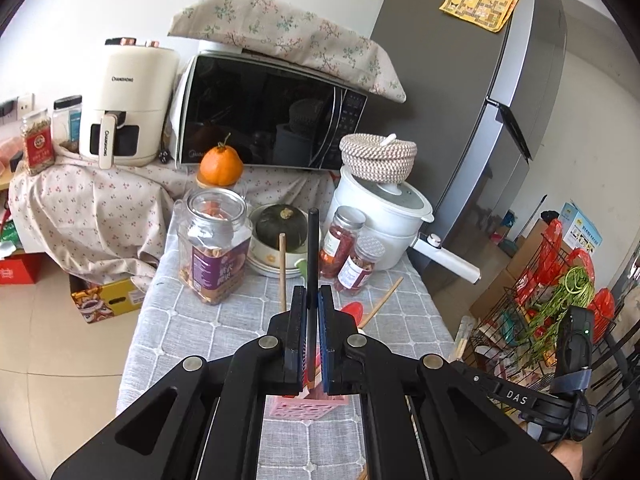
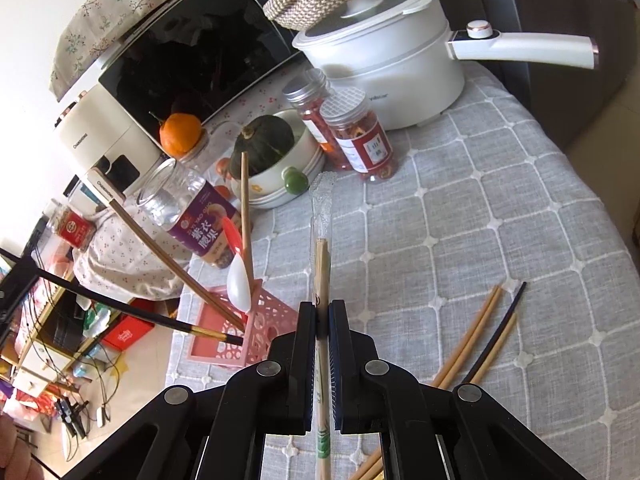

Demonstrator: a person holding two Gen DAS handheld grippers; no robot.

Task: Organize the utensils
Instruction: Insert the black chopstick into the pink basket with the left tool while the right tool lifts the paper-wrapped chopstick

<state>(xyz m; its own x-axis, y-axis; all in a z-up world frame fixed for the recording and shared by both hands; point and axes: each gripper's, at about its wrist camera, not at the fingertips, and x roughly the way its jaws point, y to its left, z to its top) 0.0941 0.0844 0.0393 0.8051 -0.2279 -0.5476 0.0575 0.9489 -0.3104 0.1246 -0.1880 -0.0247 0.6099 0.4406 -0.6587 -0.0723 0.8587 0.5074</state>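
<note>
Left tool [image 1: 313, 300]: I have it clamped on a black chopstick [image 1: 312, 248], which sticks out ahead of the tips, directly above the pink basket [image 1: 308, 405].
Right tool [image 2: 322, 312]: I have it clamped on a wrapped pair of wooden chopsticks [image 2: 322, 276], lifted off the bench [image 2: 500, 208].
Done so far: the basket, to the left of my right tool, already holds a white spoon with a red handle [image 2: 239, 280] and two wooden chopsticks.
Left to do: I judge both held pieces go in next; several loose chopsticks [image 2: 476, 336] lie on the bench right of my right tool.
Progress: roughly half, by my estimate.
</note>
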